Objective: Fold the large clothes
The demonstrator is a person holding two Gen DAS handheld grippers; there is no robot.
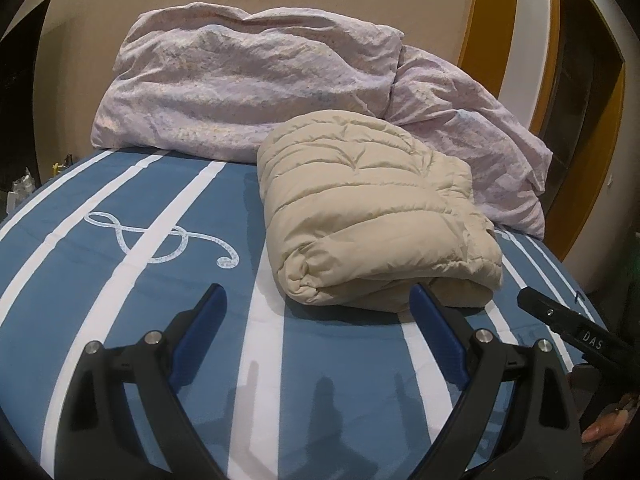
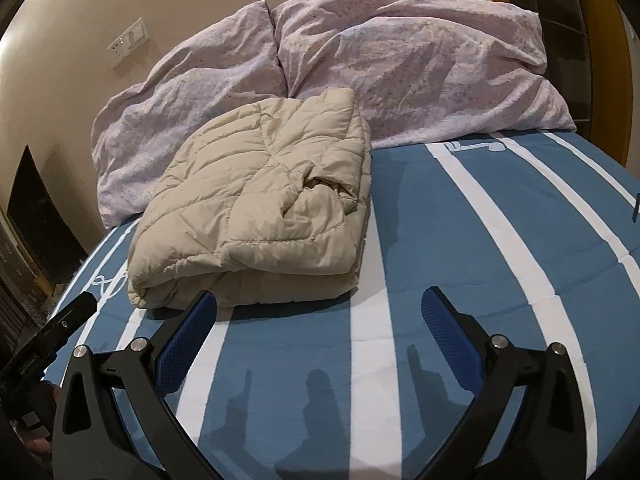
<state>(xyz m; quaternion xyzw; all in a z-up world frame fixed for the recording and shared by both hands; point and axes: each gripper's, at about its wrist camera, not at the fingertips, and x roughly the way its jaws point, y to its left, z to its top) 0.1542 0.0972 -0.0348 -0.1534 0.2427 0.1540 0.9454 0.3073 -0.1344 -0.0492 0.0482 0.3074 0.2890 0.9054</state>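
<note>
the cream quilted jacket (image 1: 372, 208) lies on the blue and white striped bedsheet (image 1: 120, 280) as a thick, squarish bundle, its rolled fold edge facing the cameras and its far side pressed against the crumpled lilac duvet (image 1: 248, 80) heaped by the wall. from the right wrist view the top layer shows a puckered tuck near the middle and a loose flap along the right edge, so the stack is compact but not perfectly flat. the left gripper (image 1: 318, 312) hovers just above the sheet in front of the bundle, its blue-padded fingers spread wide with nothing between them; the right gripper (image 2: 320, 312) sits likewise near the sheet, fingers wide apart and empty, with its left pad close to the bundle's front corner (whether it touches the fabric i cannot tell). judging by this, the folding looks essentially done and the step in hand is either a last tidy or the release at the end. if another move is wanted, it calls for pinching the loose right flap and smoothing it down, or gripping both front corners to square the bundle, with a light hold since the puffy filling springs back and the slick shell may slide.
</note>
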